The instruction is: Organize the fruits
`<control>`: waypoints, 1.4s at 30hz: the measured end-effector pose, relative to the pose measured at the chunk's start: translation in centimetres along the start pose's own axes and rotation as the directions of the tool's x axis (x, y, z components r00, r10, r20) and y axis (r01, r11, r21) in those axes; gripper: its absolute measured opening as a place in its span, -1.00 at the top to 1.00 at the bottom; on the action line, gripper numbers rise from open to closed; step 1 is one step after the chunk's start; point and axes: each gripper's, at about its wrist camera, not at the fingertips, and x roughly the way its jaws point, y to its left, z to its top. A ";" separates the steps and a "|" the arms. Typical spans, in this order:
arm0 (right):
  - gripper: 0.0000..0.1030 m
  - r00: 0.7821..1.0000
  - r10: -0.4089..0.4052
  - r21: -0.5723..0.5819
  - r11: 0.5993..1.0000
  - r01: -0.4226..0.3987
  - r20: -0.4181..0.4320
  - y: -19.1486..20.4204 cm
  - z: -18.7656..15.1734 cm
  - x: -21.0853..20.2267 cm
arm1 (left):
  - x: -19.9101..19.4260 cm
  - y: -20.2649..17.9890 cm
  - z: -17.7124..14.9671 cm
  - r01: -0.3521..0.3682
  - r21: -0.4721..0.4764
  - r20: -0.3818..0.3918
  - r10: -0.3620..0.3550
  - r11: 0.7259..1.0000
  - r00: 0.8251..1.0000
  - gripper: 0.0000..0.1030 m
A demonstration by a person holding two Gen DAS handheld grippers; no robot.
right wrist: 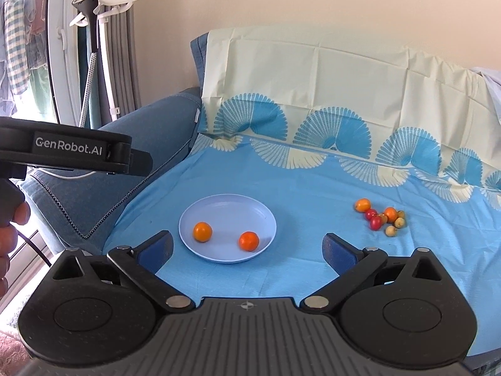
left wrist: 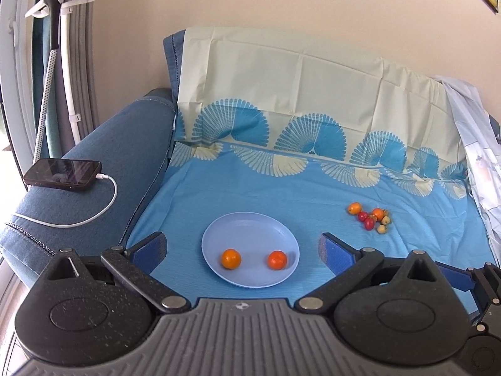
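Plate (left wrist: 250,228): holds two oranges (left wrist: 231,258).
Fruit pile (left wrist: 371,217): right of plate, well apart.
Left gripper (left wrist: 242,247): spread wide, holding nothing.
Right gripper (right wrist: 247,247): spread wide, holding nothing.

Brand text: "GenRobot.AI", in pale letters on a dark plate, the one legible wording in either view.
Carrier: the side of the left gripper (right wrist: 142,164), a black body reaching in from the left edge of the right wrist view.
Mark, left wrist view: a small compass-like cross emblem, without letters, on the grey ribbed housing (left wrist: 241,306) at the bottom centre.
Mark, right wrist view: the same cross emblem on that gripper's ribbed housing (right wrist: 247,306).
Phone (left wrist: 64,174) on the sofa arm: screen dark, nothing readable.
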 end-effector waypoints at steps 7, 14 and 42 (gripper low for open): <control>-0.96 1.000 -0.005 0.015 1.000 0.005 0.009 0.0 0.1 -0.4 | -0.3 0.0 0.0 0.000 0.005 0.003 0.000 1.000 1.000 -0.99; -0.96 1.000 -0.004 0.016 1.000 0.004 0.009 0.0 0.1 -0.5 | 0.0 0.1 0.0 0.002 0.003 -0.007 -0.002 1.000 1.000 -0.99; -0.97 0.994 -0.092 0.161 0.982 0.101 -0.064 -7.0 -1.0 6.3 | 10.5 -4.1 1.4 -0.004 0.063 -0.157 0.013 0.998 0.988 -0.99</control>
